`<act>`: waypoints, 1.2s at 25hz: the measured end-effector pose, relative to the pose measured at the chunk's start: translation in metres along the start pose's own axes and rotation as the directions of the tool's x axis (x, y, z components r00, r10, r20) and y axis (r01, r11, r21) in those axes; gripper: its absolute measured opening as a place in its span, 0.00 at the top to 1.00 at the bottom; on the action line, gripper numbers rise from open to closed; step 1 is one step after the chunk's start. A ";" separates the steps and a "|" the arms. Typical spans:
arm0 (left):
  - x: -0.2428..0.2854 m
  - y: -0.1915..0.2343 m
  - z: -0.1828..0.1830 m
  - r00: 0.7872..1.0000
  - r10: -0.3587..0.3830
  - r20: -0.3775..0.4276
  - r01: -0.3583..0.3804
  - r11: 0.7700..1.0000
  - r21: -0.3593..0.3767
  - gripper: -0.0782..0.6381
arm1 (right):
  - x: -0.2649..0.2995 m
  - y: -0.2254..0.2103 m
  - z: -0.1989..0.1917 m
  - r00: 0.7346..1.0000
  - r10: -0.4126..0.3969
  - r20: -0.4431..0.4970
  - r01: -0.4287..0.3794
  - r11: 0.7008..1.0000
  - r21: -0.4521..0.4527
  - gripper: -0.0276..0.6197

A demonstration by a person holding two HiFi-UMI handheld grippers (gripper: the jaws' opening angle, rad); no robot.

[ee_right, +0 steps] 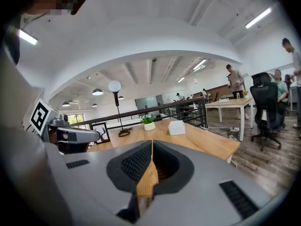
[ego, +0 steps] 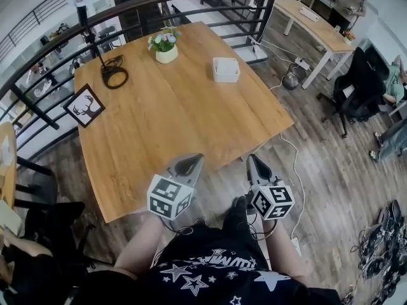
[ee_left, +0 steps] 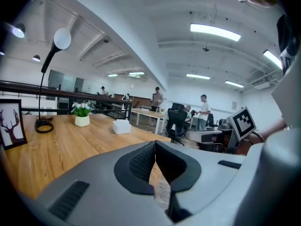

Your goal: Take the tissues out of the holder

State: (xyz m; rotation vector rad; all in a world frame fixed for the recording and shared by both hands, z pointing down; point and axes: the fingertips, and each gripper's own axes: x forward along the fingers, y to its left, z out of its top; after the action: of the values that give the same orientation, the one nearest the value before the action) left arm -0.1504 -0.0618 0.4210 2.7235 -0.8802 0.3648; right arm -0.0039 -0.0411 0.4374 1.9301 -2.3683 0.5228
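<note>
A white tissue holder (ego: 226, 69) stands on the far right part of the wooden table (ego: 172, 119); no tissue shows sticking out of it. It appears small and distant in the left gripper view (ee_left: 122, 126) and in the right gripper view (ee_right: 177, 127). My left gripper (ego: 191, 162) hangs over the table's near edge, its jaws shut with nothing between them (ee_left: 155, 143). My right gripper (ego: 255, 162) is just off the near right corner, also shut and empty (ee_right: 152, 142). Both point toward the table, well short of the holder.
A potted plant (ego: 166, 47) stands at the table's far middle, a lamp base with coiled cable (ego: 114, 76) at far left, a deer picture (ego: 84, 105) on the left edge. A black railing (ego: 38, 100) runs behind the table. An office chair (ego: 356, 88) and floor cables (ego: 381, 246) lie right.
</note>
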 end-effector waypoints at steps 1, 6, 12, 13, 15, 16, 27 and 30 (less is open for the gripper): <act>0.001 0.004 0.002 1.000 0.018 0.005 -0.018 1.000 -0.005 0.87 | 0.006 0.000 0.002 1.000 0.015 0.001 -0.015 1.000 -0.011 0.93; 0.015 0.012 0.012 0.997 0.072 0.012 -0.072 0.997 -0.006 0.87 | 0.029 -0.015 0.014 0.998 0.057 0.012 -0.057 0.998 0.000 0.93; 0.053 0.014 0.027 0.992 0.123 0.020 -0.123 0.992 -0.009 0.87 | 0.050 -0.056 0.028 0.996 0.090 0.020 -0.091 0.995 0.034 0.93; 0.061 0.013 0.031 0.991 0.128 0.021 -0.128 0.992 -0.006 0.87 | 0.053 -0.065 0.031 0.995 0.096 0.020 -0.097 0.995 0.033 0.93; 0.078 0.010 0.039 0.990 0.141 0.025 -0.141 0.990 0.003 0.87 | 0.062 -0.084 0.038 0.994 0.106 0.020 -0.106 0.994 0.036 0.93; 0.086 0.009 0.044 0.989 0.148 0.029 -0.148 0.989 0.006 0.87 | 0.066 -0.094 0.042 0.994 0.110 0.022 -0.111 0.993 0.039 0.93; 0.173 -0.006 0.071 0.969 0.245 0.039 -0.244 0.970 -0.017 0.87 | 0.095 -0.190 0.076 0.982 0.189 0.024 -0.190 0.981 0.030 0.93; 0.197 -0.020 0.075 0.967 0.251 0.035 -0.252 0.968 0.008 0.87 | 0.090 -0.218 0.083 0.981 0.192 0.033 -0.194 0.979 0.059 0.93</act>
State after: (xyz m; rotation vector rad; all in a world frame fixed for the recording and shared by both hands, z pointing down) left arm 0.0281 -0.1754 0.4086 2.6400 -1.2422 0.3747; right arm 0.1991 -0.1865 0.4315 1.7504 -2.6029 0.5907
